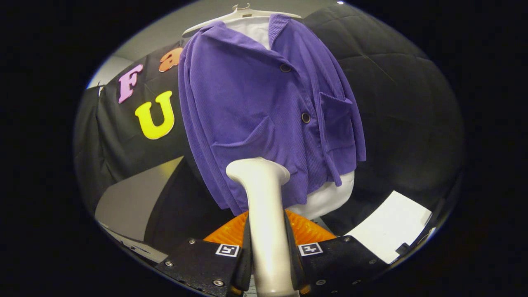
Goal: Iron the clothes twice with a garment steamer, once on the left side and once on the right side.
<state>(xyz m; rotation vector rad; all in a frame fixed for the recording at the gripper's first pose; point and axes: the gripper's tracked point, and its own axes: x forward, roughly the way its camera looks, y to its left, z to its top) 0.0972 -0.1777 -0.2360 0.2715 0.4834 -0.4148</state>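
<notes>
A purple corduroy jacket hangs on a white hanger over a white shirt, straight ahead of the fingers. The cream handle of the garment steamer stands upright between my fingers, its flared head near the jacket's lower hem, on the side under the left pocket. My gripper is shut on that handle, both fingers pressing its sides. Whether the head touches the cloth I cannot tell.
An orange ribbed piece lies just beyond the fingers, behind the handle. A white sheet lies low to the right. A grey panel sits low to the left, and the black quilted booth wall stands behind the jacket.
</notes>
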